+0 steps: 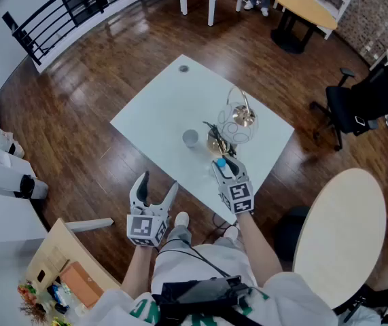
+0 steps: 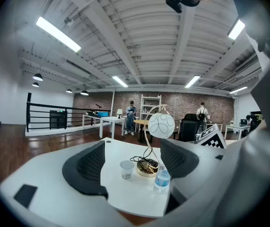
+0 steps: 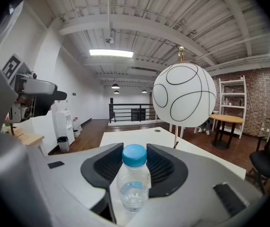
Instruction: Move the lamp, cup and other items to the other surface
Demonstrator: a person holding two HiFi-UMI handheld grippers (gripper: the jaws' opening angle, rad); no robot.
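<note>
head view: left gripper [image 1: 160,183] gapes empty, off the table [image 1: 154,111], well apart from the lamp [image 1: 238,123]; right gripper [image 1: 225,166] meets the bottle [image 1: 221,162] beside the lamp.
left gripper view: cup [image 2: 126,169] left of lamp, beyond the jaws.
right gripper view: 2 jaws pinch the bottle, lamp behind.
</note>
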